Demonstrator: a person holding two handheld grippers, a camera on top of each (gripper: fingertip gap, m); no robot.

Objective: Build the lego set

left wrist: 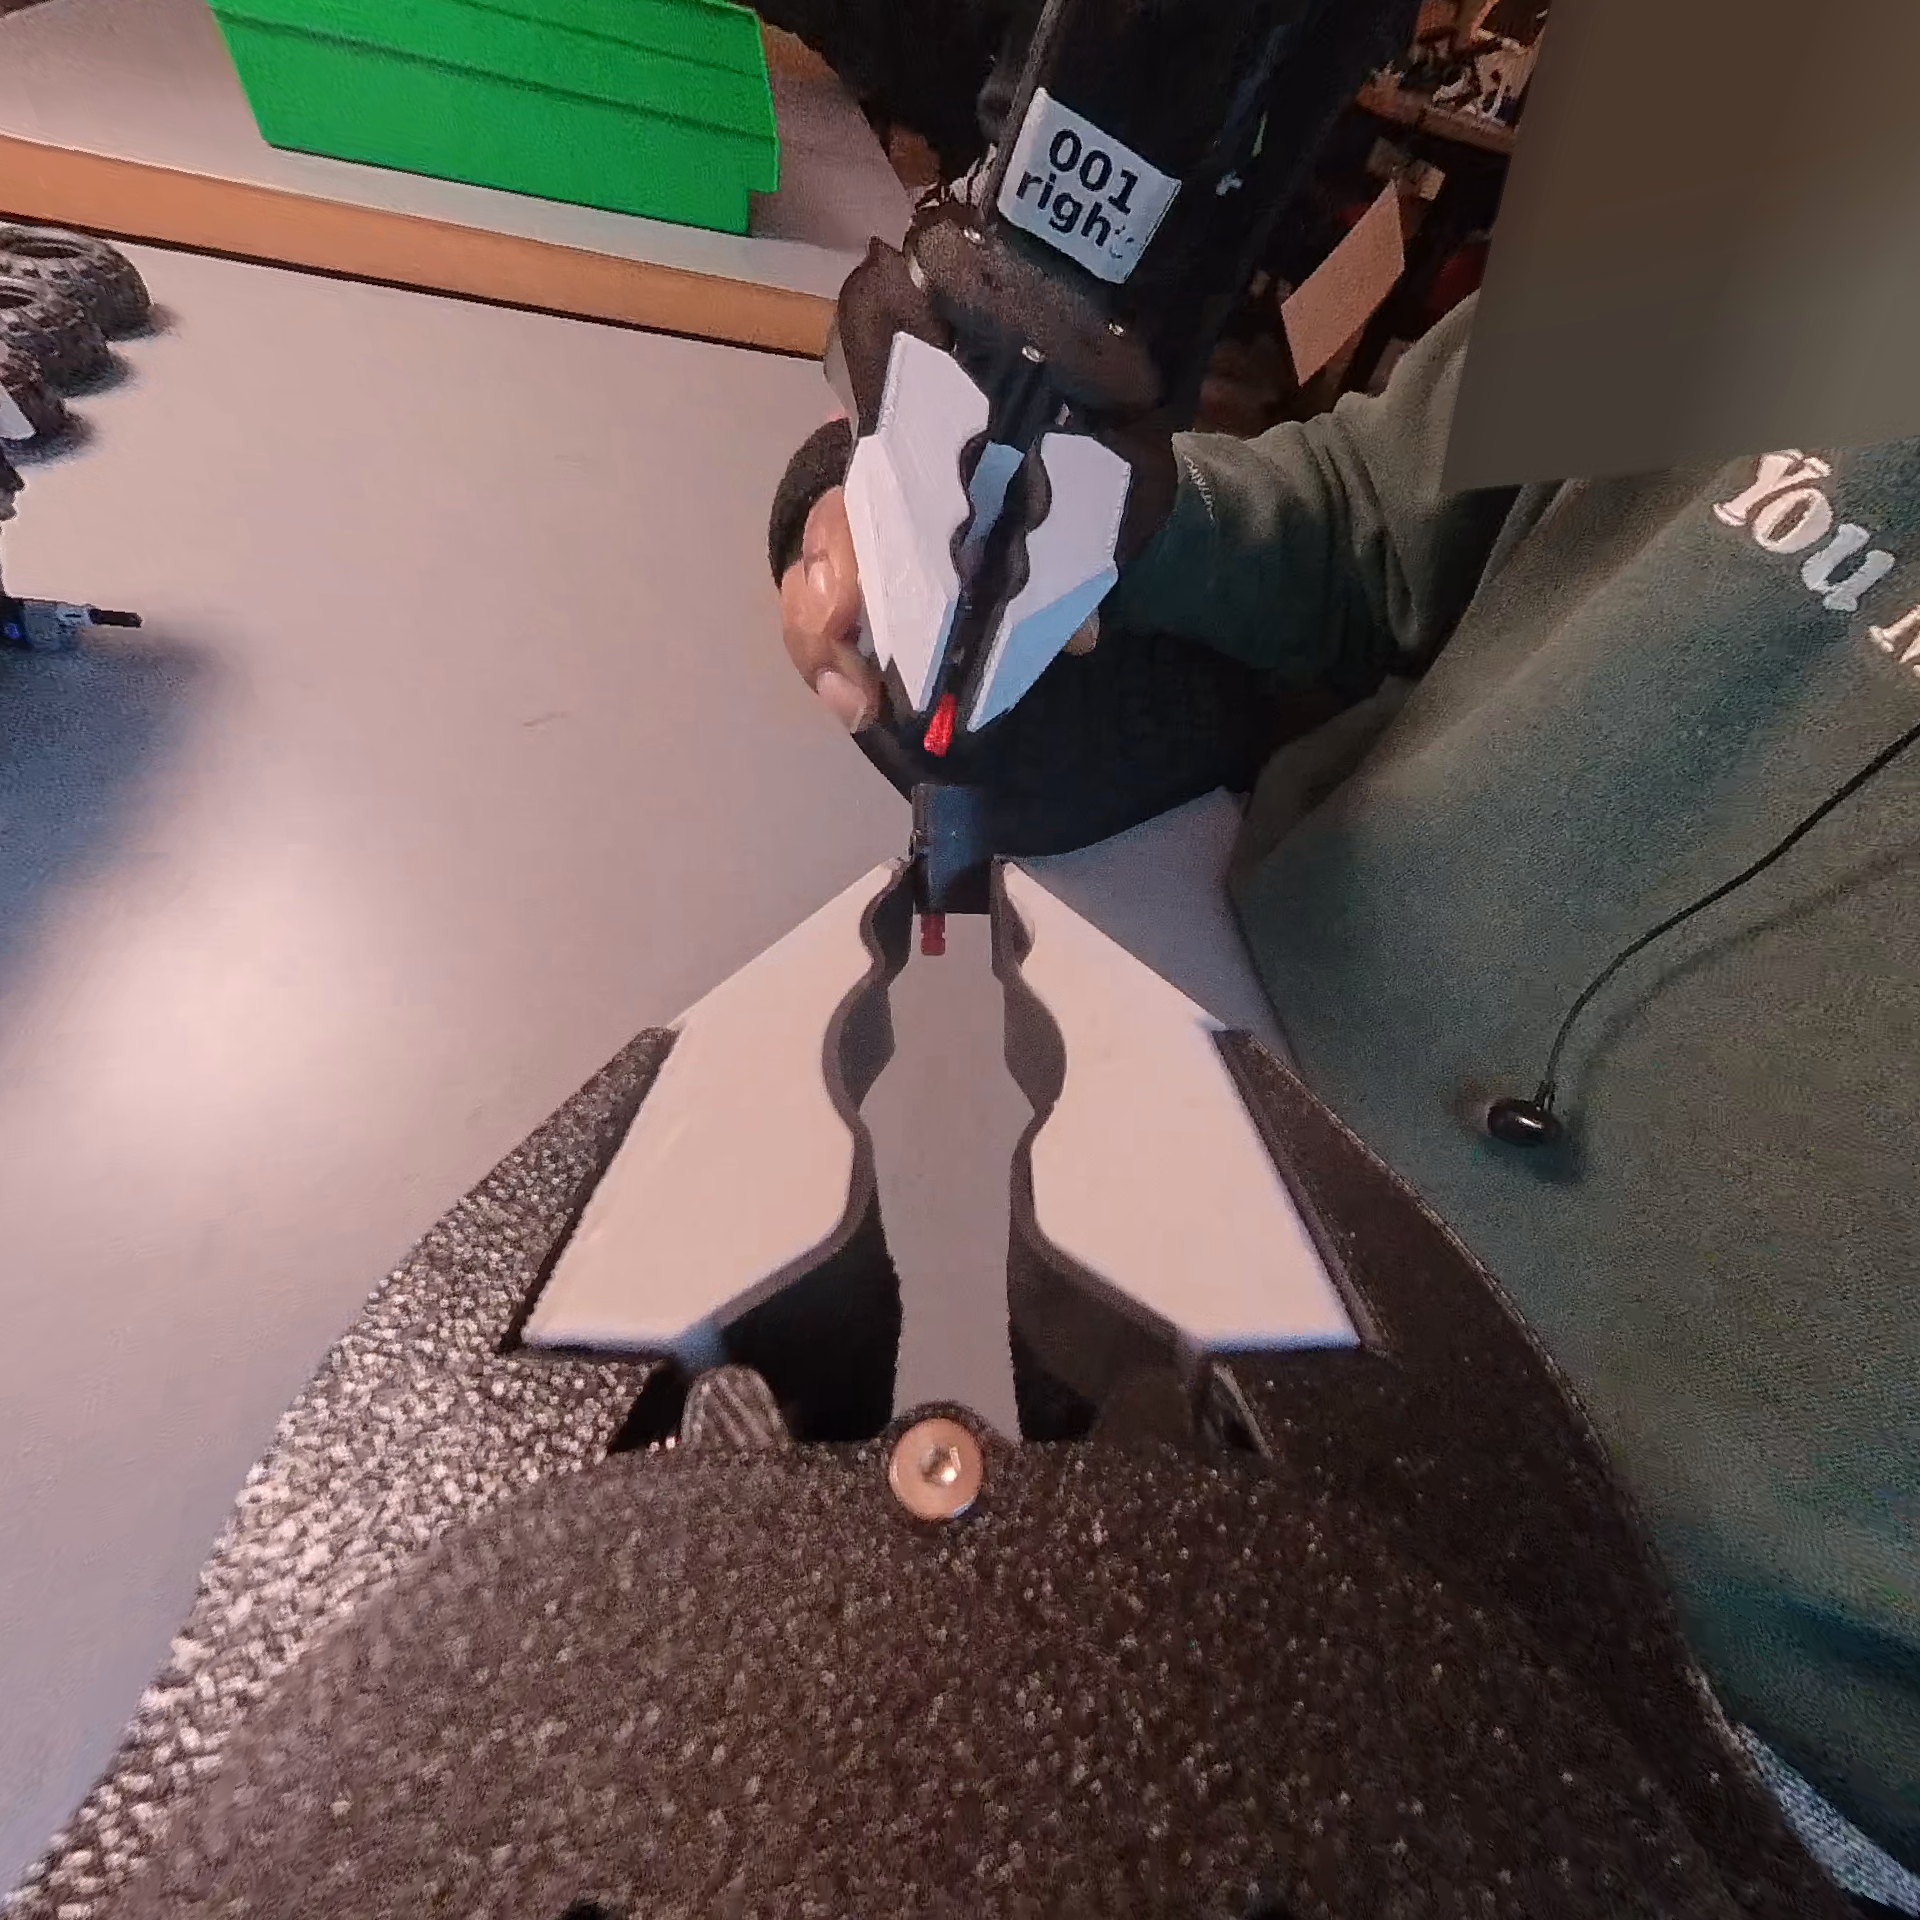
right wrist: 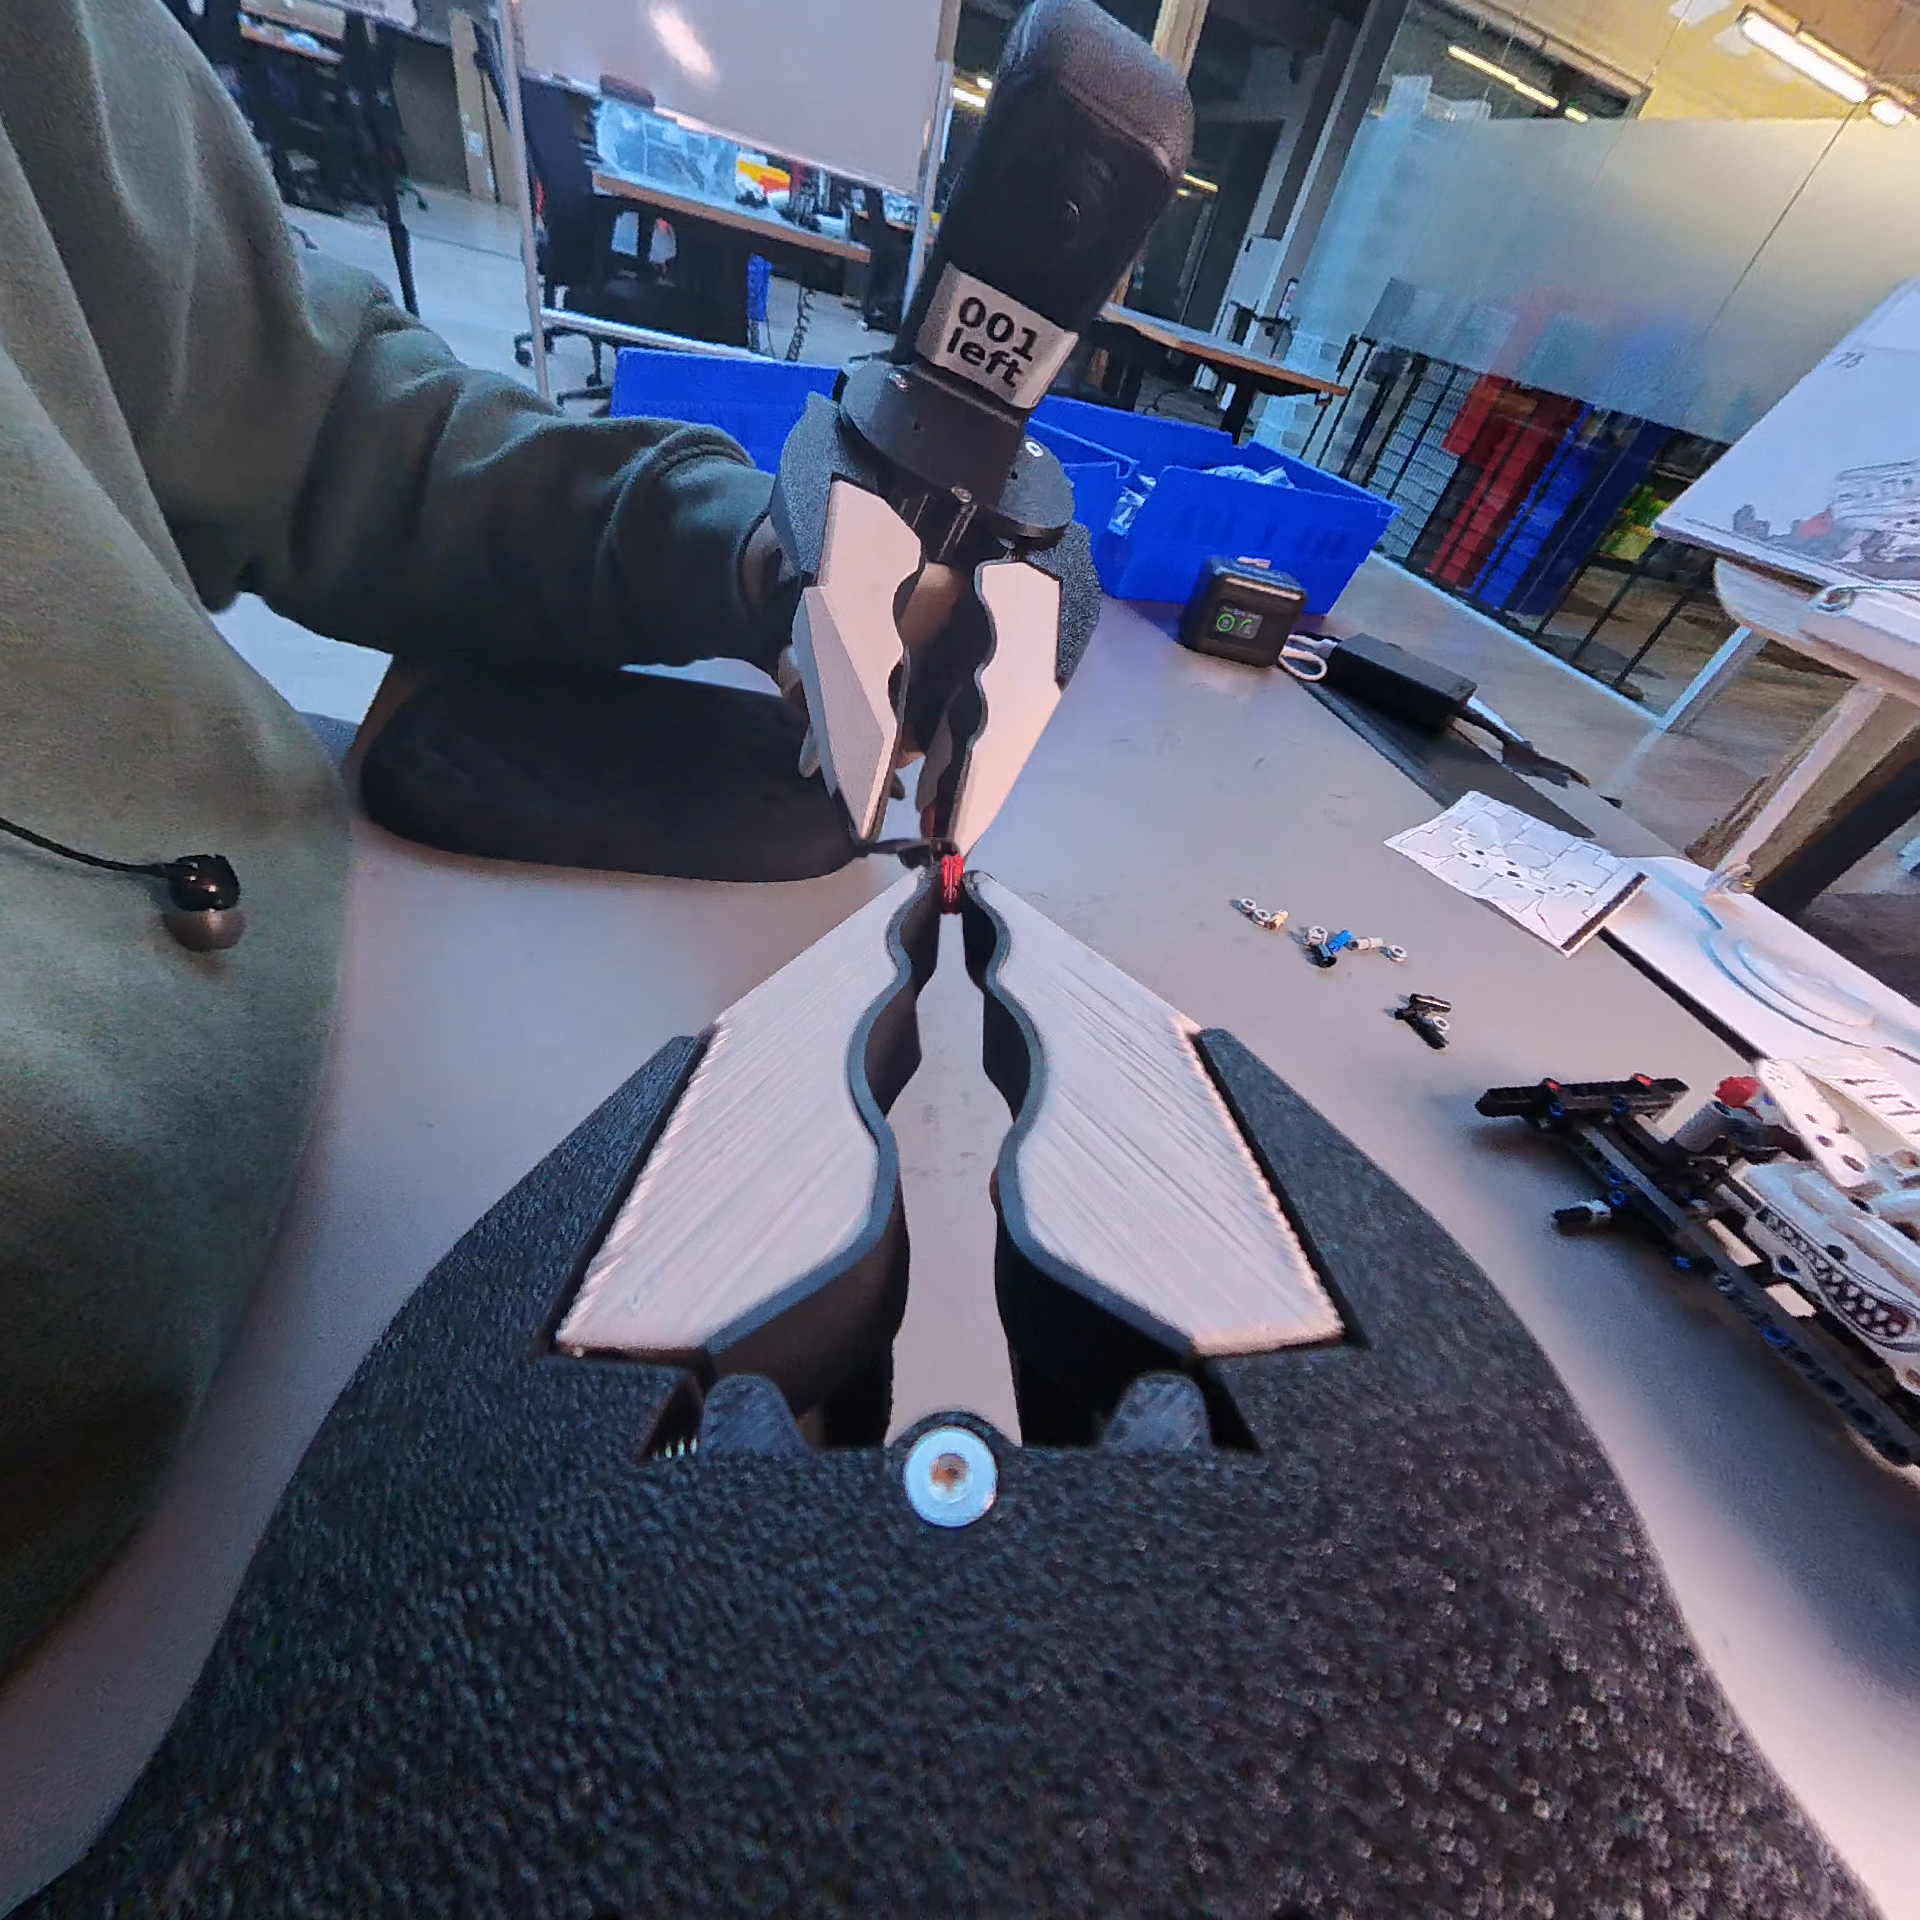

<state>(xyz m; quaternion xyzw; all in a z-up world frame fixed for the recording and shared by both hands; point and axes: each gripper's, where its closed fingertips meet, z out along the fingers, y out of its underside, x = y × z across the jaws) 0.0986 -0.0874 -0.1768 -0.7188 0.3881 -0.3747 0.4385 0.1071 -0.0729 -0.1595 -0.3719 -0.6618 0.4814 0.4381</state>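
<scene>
Left gripper [left wrist: 951, 883] pinched on a small black piece [left wrist: 948, 847] with a red pin [left wrist: 932, 935]; right gripper [right wrist: 945, 883] nipped shut on a red pin [right wrist: 949, 878], tips meeting above the table [right wrist: 1195, 790]. Half-built model [right wrist: 1766, 1195] and loose bits [right wrist: 1330, 940] right. Farther back, blue bins [right wrist: 1236, 520] holding bagged parts.

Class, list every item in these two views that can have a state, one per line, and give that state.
left gripper: shut on black piece
black piece: held above table, red axle through it
right gripper: shut on red axle
red axle: gripped, partly inserted
lego vehicle: partly built, lying on table
blue bin: open-topped
</scene>
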